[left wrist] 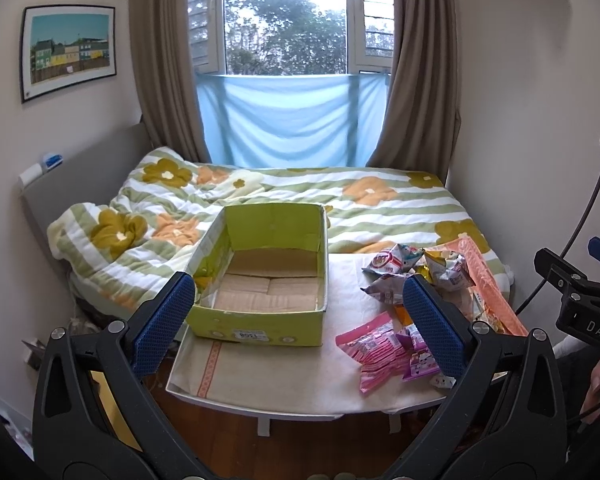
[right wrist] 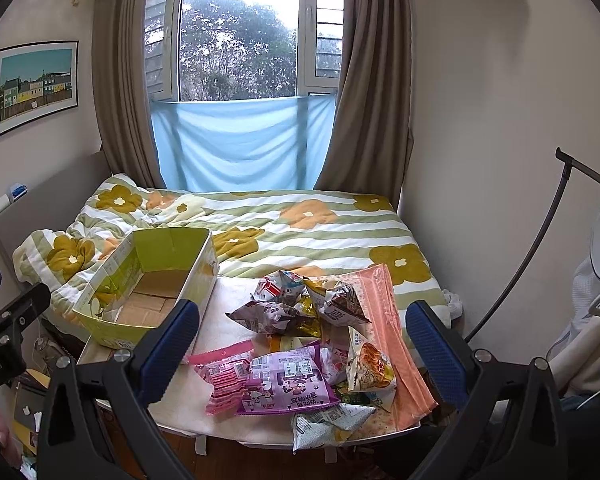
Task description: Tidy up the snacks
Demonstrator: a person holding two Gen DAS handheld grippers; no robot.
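The left hand-held gripper is hovering wide open and empty near the worktop's front edge, facing the green cardboard box that is sitting empty at the worktop's left side. The right hand-held gripper is likewise spreading wide with nothing between its pads, pointing at the snack packets that are lying heaped over the worktop's right half, apart from the box, with the flowered bed lying beyond the far edge.
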